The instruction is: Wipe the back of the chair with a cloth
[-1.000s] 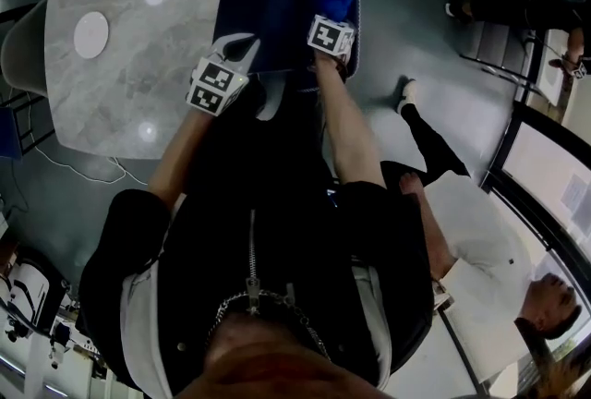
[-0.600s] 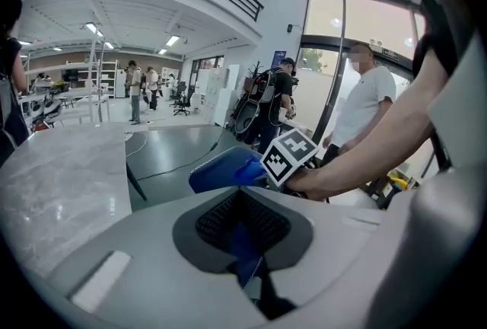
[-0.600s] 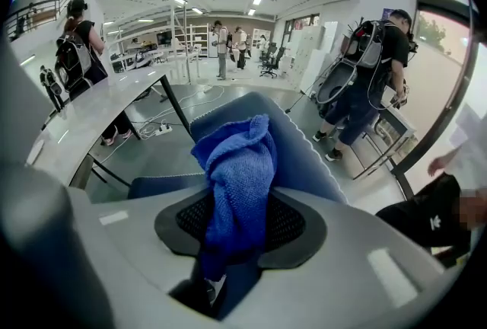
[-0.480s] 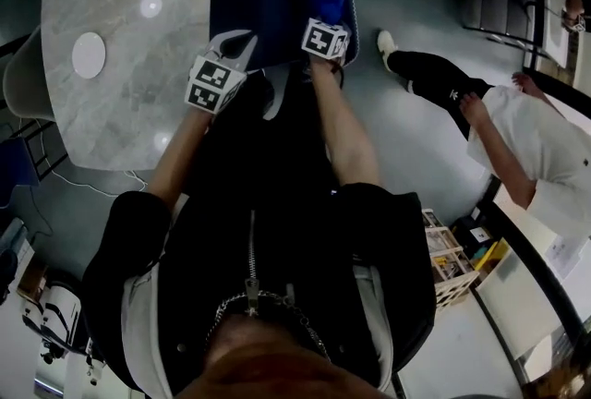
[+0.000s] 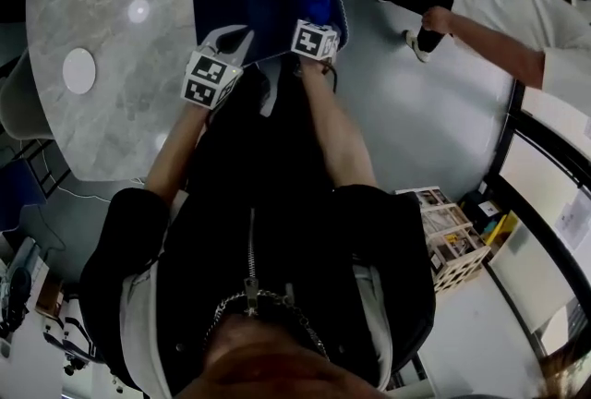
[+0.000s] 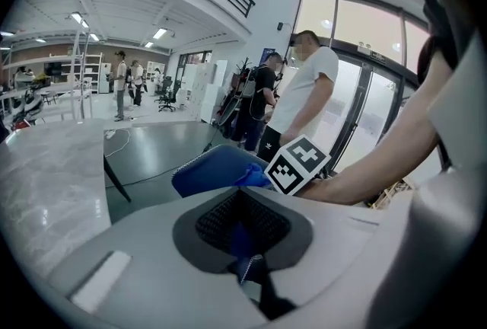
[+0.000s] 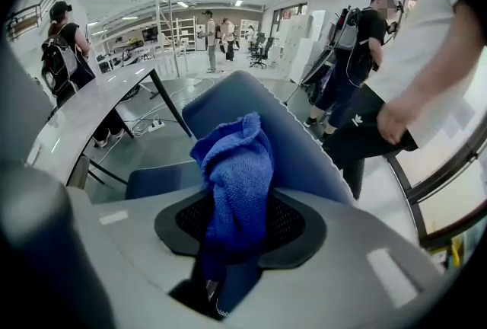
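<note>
The cloth, a blue knitted one, is bunched up between the jaws of the right gripper, which are closed tightly on its lower part, while its free upper part stands up against the inner face of the backrest. In the head view the chair stands at 12 o'clock from the person, and its backrest is on the far right side. The left gripper is at about 11 o'clock, at the near edge of the seat. Its jaws are narrow, and between them lies a thin blue strip with a white stitched border. I judge this to be an edge of the chair, held to keep it steady. The marble table is at 10 o'clock, just beside the chair. A bystander in a white shirt is at 2 o'clock, well apart, and a wooden crate lies on the floor at 4 o'clock. I think the wiping step is in hand, because the cloth is at the backrest. The next move probably calls for pressing the cloth flat on the fabric and drawing it across the back in long strokes, with a firm grip so that the cloth does not slip out.
</note>
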Demonstrator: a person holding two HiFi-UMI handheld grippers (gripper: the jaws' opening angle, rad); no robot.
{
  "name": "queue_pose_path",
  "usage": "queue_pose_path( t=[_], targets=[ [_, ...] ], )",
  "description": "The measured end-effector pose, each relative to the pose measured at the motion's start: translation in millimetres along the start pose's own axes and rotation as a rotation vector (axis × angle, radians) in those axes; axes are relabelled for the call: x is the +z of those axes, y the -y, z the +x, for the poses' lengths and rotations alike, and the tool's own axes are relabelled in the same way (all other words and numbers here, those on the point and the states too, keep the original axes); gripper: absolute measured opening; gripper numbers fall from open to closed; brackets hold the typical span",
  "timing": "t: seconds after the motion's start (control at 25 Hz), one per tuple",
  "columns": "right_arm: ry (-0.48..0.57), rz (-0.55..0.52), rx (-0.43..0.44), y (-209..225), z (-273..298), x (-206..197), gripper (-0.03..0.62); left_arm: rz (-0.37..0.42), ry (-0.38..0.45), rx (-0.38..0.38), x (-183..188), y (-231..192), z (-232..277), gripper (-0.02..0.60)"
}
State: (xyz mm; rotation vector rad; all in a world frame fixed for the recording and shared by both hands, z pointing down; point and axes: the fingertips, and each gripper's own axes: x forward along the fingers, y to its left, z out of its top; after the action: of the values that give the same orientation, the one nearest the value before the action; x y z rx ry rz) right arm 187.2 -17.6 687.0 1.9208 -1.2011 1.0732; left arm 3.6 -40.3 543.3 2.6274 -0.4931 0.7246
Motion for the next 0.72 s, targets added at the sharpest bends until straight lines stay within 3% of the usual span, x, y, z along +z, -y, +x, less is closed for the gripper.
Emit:
queue_pose_path(
  t=[0.72],
  targets=[
    [-0.06,0.048,-0.018,18.8,-28.2,-63.0,0.153,0.002,-0.009,-0.063,2.3,12.4,21.9,0.011]
  ],
)
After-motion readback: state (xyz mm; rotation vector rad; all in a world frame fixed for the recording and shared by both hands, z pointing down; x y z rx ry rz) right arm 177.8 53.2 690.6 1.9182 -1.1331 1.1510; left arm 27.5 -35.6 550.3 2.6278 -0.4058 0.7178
